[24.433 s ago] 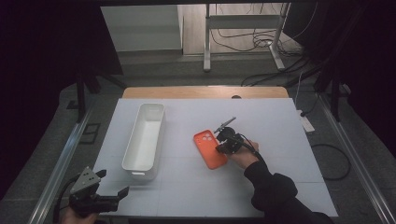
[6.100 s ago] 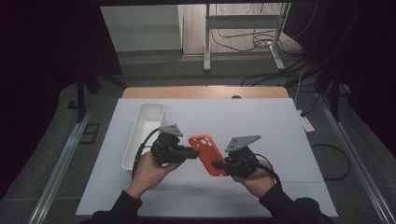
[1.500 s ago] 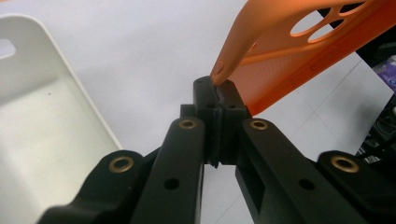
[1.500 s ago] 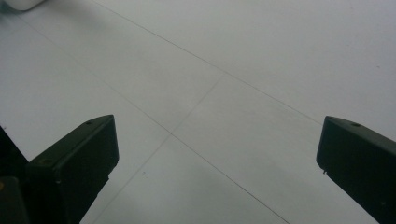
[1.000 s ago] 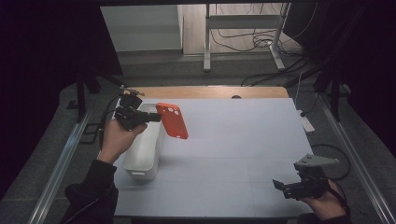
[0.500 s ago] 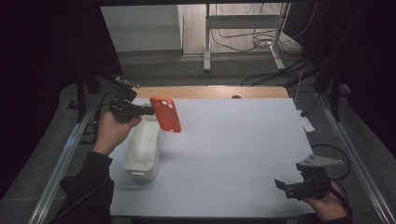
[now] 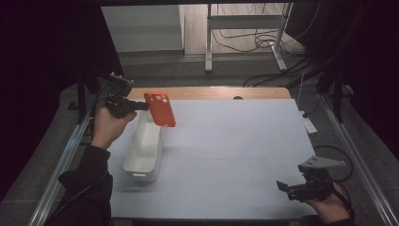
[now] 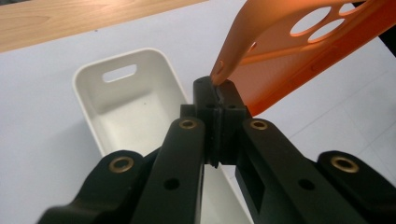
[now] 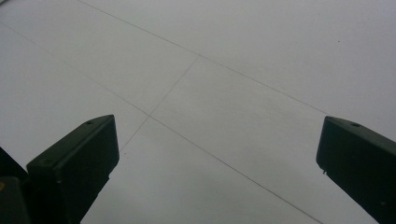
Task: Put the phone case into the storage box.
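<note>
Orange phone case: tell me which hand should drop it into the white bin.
Left. The left tool is shut on the edge of the orange phone case, held above the white bin. The right tool is open and empty at the table's near right corner, far from the bin.

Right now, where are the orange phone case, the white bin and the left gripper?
orange phone case (image 7: 161, 110), high view, middle of its back.
white bin (image 8: 122, 108), left gripper view, inner floor.
left gripper (image 8: 217, 87), left gripper view, between its fingertips.
</note>
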A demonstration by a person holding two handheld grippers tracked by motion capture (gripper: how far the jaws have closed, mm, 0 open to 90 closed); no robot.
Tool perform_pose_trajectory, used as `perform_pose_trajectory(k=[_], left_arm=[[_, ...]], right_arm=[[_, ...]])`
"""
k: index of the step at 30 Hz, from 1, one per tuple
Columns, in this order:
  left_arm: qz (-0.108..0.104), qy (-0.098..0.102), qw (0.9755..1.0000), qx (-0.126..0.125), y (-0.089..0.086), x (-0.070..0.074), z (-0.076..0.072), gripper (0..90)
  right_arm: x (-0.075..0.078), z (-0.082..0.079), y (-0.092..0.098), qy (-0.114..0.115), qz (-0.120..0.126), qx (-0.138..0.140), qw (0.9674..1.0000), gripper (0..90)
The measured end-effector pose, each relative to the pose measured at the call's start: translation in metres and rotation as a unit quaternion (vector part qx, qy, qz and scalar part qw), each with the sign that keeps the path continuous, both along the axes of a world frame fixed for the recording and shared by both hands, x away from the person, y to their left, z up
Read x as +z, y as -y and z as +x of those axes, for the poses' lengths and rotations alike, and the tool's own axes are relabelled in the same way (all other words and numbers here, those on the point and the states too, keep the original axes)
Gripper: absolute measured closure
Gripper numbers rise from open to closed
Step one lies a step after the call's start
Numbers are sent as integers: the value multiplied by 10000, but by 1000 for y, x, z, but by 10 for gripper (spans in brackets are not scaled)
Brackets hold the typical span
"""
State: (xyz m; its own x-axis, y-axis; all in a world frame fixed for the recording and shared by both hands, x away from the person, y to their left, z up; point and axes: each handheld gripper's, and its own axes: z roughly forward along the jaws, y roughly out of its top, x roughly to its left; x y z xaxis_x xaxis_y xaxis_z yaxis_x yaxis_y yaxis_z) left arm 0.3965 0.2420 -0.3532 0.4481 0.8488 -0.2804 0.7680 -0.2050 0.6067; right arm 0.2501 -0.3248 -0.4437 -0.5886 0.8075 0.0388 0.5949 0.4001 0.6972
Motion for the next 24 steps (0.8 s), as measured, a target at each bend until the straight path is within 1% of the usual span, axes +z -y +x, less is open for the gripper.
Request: perform_pose_trajectory(k=[3, 16, 21, 24], left_arm=[[-11, -17, 10000, 56, -4, -1, 2, 893], [151, -3, 9995, 283, -19, 1, 10, 893], [153, -13, 9992, 364, -25, 0, 13, 892], [200, -12, 9989, 427, -29, -1, 15, 892]], right_arm=[[0, 0, 0, 2, -11, 1, 10000, 0], [0, 0, -1, -11, -32, 24, 10000, 0], [-1, 0, -1, -21, -52, 37, 10000, 0], [-1, 0, -2, -21, -64, 38, 10000, 0]])
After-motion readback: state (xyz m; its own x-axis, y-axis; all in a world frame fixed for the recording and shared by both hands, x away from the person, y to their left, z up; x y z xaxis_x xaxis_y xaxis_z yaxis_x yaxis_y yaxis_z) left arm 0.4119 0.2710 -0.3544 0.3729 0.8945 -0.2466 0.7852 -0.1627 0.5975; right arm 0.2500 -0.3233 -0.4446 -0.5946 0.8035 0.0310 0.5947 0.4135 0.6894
